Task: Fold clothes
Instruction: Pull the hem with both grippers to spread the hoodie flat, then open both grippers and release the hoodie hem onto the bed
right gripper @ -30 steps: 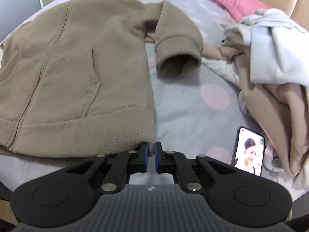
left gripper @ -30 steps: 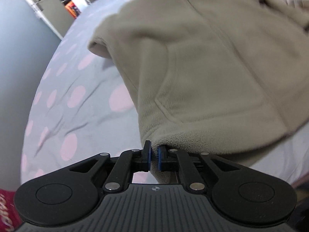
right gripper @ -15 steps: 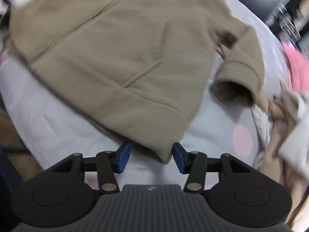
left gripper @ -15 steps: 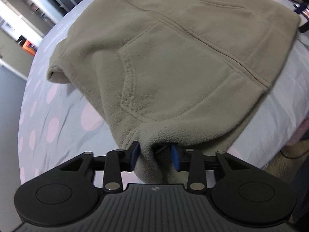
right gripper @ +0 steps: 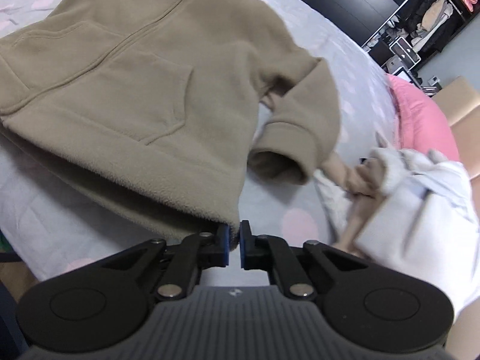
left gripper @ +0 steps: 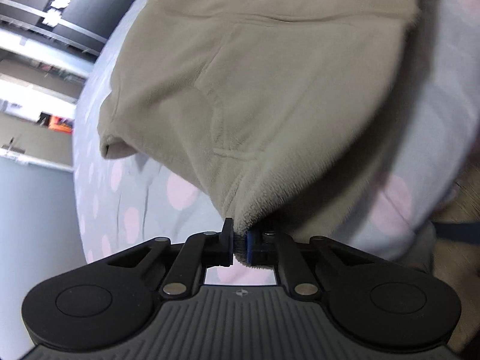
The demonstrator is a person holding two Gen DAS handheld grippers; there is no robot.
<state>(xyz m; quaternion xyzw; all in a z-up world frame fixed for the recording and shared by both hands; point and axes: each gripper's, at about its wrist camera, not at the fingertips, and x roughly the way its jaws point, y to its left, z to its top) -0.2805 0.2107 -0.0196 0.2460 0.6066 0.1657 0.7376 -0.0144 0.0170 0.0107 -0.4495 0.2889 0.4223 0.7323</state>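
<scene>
- The fleece jacket (right gripper: 144,90) is spread front-up on the bed (right gripper: 60,234), with its zip line running away from the hem, and its two hem corners are taken by the grippers.
- The left gripper (left gripper: 239,247) is clamped on one hem corner of the jacket (left gripper: 270,96); a tuft of fleece is pinched between the blue pads, and the cloth just above it is drawn up into a ridge.
- The right gripper (right gripper: 233,247) is closed at the other hem corner; its pads stand nearly together with the corner of the hem between their tips, so a grip on the jacket is judged to be made, though how deep the bite goes cannot be told.
- The step in hand is judged to be the start of the fold, with the hem held at both corners and not yet carried over.
- For the next move, both corners would need to be lifted together and carried toward the collar end of the jacket, kept level so that the hem stays straight and the thick fleece does not slip from the pads.
- One sleeve (right gripper: 300,132) lies bent beside the jacket, cuff open toward the hem; it would probably need tucking in.
- Beyond the sleeve a heap of pale clothes (right gripper: 420,198) is piled, and past it a pink pillow (right gripper: 420,114).
- The bed is covered with a grey sheet dotted pink.
- Behind the jacket, dark cabinets and an open wardrobe (right gripper: 426,21) are seen.
</scene>
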